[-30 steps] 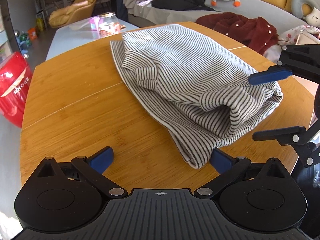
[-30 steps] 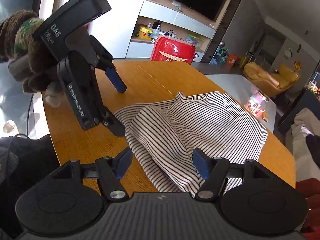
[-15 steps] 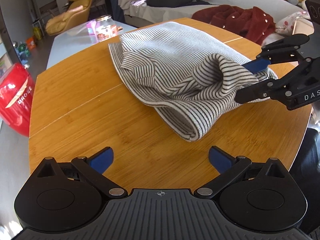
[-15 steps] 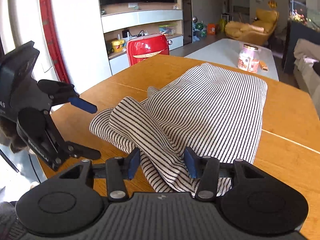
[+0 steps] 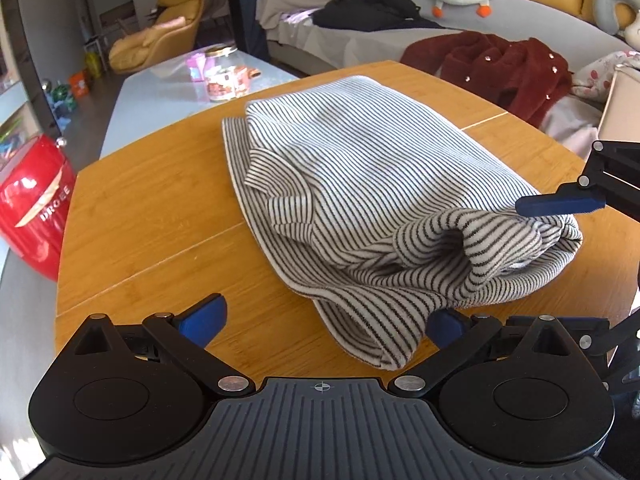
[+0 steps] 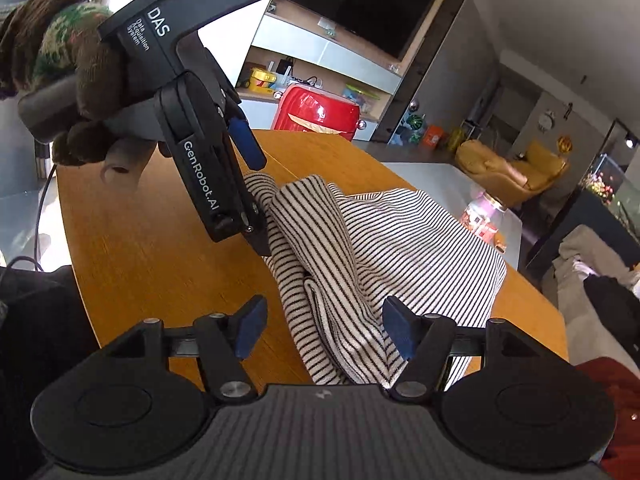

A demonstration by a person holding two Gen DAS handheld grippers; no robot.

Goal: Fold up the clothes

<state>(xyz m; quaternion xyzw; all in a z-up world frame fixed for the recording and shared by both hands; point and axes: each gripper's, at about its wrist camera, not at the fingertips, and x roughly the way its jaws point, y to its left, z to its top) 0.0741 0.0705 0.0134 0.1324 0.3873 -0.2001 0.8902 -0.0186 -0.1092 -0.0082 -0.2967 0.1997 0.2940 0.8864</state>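
We have the grey-and-white striped knit garment (image 5: 372, 184) lying partly folded in a soft heap on the round orange wooden worktop (image 5: 152, 216), its near end bunched into a loose roll with a thin hem tongue hanging toward us. Our left tool (image 5: 324, 320) hovers low at that near hem with its blue pads wide apart and nothing held; its right-hand pad sits just beside the hanging tongue. Our right tool (image 6: 324, 328) also stands wide open and empty, straddling the garment's near right corner, the cloth lying loose between the pads. The main risk, we judge, is pinching only the top layer of the roll: the layers would then slide apart on lifting and the fold would open into a crooked edge. Closing on the thin tongue alone could drag the whole heap across the smooth wood instead of turning it. The two tools are also near each other at this end, so a hurried reach might knock one against the other or trap the wrong flap. As for containers, a glass jar with a pale lid (image 5: 222, 74) stands on the pale low table (image 5: 160, 88) beyond the far edge; its contents look reddish, but we cannot tell what they are.
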